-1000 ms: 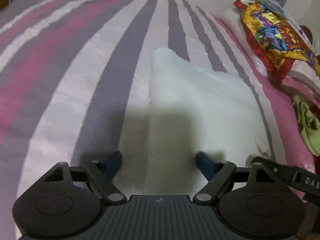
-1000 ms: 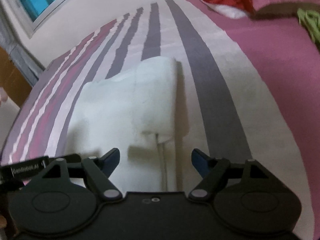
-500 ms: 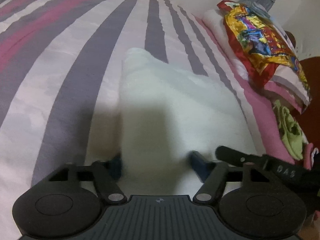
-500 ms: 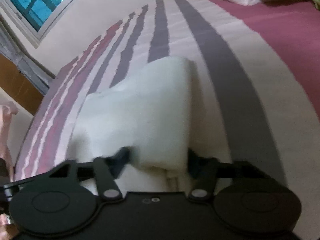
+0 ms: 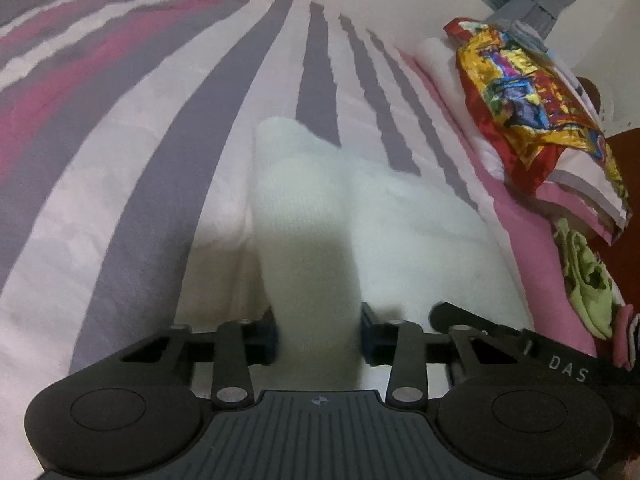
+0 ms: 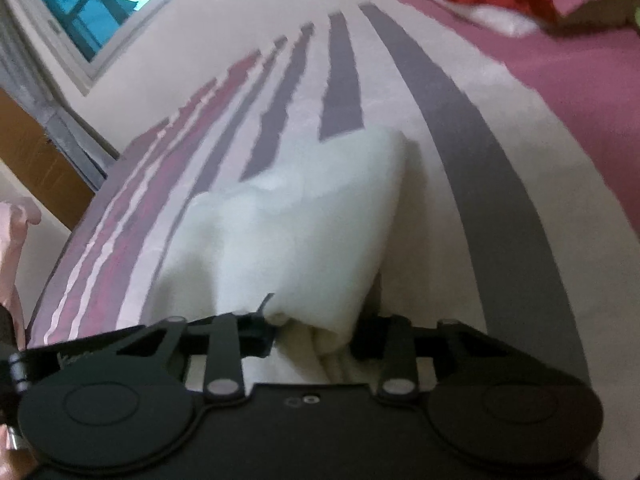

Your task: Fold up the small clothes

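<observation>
Two tongs bite one white knit garment point(image 5: 400, 216) on the striped bedsheet point(image 5: 132, 184): left tongs point(image 5: 318, 334) and right tongs point(image 6: 312, 336), jaws just closing, each pinch a near-edge fold. Foil snack bag point(image 5: 532, 104) & green cloth point(image 5: 584, 276) sit at right, apart from garment.

The left gripper point(image 5: 318, 334) points down at a slant toward the bed, its jaws having just been closing; its blue pads point(image 5: 368, 332) now press on a raised fold of the white cloth point(image 5: 312, 248). The right gripper point(image 6: 312, 330), just beside it and slanted down alike, has also just been closing, and its pads pinch a bunched edge of the same cloth.
</observation>
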Tool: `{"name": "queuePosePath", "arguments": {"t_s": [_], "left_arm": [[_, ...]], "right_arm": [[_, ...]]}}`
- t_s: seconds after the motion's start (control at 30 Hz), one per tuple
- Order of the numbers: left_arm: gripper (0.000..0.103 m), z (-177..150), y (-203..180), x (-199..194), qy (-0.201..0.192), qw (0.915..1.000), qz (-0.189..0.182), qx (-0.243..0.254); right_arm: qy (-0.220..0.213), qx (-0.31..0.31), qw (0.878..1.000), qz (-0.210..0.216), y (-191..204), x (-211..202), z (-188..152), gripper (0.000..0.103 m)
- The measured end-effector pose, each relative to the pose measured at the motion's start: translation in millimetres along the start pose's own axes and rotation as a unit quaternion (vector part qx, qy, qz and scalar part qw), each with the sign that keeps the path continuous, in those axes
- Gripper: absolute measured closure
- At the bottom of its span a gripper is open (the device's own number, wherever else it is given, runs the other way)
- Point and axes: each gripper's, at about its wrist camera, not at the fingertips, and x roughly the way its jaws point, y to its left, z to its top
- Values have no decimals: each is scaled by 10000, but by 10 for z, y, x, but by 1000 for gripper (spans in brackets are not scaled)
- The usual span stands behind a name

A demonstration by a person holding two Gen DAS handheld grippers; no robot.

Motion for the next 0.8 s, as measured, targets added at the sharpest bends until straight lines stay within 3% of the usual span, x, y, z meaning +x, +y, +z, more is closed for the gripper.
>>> {"name": "queuePosePath", "arguments": {"t_s": [0.23, 0.47, 0.6, 0.8], "left_arm": [[67, 106, 43, -357, -256, 9996, -108, -16], [67, 304, 384, -865, -535, 9985, 46, 83], [67, 289, 723, -1057, -606, 9978, 262, 92], [67, 157, 1211, -955, -447, 9971, 609, -43]], "right_arm": [[-238, -320, 9987, 306, 301, -210, 112, 71], [-370, -583, 9954, 663, 793, -307, 192, 71], [-290, -701, 9933, 870, 1106, -207, 121, 71], [25, -813, 9927, 893, 1373, 131, -52, 71]]}}
